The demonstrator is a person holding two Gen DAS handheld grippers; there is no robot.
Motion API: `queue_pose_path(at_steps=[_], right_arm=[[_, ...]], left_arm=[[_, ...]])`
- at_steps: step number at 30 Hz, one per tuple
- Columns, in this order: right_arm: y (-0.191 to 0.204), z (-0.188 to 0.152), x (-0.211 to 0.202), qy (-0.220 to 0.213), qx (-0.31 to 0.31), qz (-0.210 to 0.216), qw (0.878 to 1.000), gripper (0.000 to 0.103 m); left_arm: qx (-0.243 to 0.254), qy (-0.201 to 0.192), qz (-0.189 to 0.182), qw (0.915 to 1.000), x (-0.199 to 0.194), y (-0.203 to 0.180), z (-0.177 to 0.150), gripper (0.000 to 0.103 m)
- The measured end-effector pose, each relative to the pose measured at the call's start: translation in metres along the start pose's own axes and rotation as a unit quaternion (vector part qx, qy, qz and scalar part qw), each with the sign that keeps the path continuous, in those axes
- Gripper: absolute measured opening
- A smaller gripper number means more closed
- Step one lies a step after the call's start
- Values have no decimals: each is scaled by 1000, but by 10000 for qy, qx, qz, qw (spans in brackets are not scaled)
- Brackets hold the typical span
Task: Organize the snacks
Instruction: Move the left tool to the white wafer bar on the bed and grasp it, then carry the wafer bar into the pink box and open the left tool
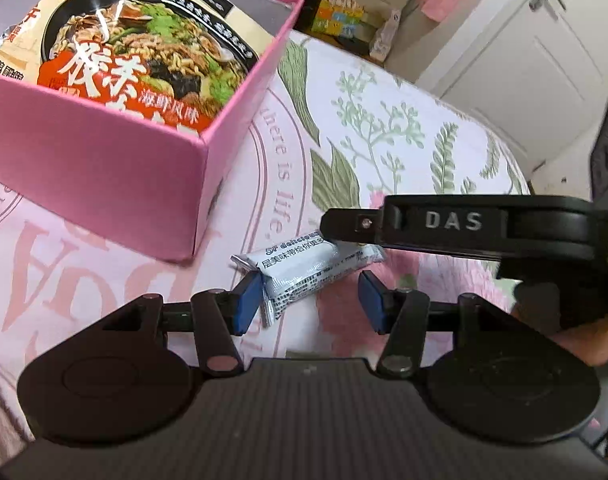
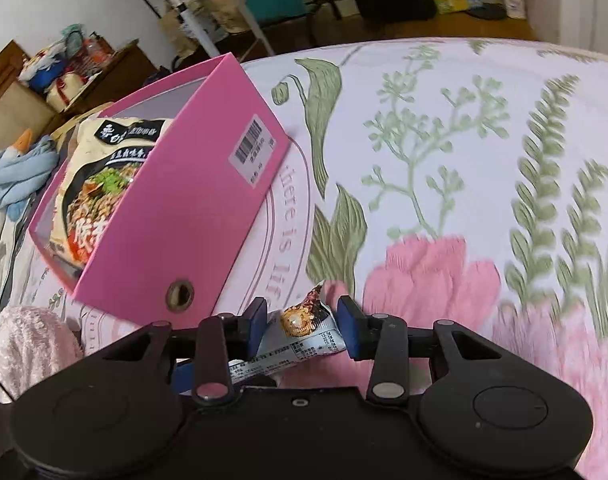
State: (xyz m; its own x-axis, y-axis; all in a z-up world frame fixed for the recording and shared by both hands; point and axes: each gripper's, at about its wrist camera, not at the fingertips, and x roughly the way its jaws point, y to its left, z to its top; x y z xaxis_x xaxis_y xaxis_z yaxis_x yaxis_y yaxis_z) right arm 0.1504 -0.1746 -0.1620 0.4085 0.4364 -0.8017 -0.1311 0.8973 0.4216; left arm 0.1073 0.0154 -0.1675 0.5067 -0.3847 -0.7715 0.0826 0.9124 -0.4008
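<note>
Right gripper point(image 2: 304, 326) fingers close on the snack packet point(image 2: 304, 338), lower end hidden; left gripper point(image 1: 309, 300) fingers spread wide, holding nothing; noodle bag point(image 1: 144, 48) in pink box point(image 1: 116, 184) cut off

"DAS" on right gripper point(image 1: 453, 221) | "5f delicious" on snack packet point(image 1: 304, 272) | "here is life" on bedsheet point(image 2: 292, 216)
</note>
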Motion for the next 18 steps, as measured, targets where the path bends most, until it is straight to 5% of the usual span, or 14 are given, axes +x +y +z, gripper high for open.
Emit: queue_pose_path(at_steps=[18], right_arm=[[50, -37, -87, 31, 71, -5, 10000, 66]], left_arm=[[506, 440, -301, 9973, -91, -18, -1, 52]])
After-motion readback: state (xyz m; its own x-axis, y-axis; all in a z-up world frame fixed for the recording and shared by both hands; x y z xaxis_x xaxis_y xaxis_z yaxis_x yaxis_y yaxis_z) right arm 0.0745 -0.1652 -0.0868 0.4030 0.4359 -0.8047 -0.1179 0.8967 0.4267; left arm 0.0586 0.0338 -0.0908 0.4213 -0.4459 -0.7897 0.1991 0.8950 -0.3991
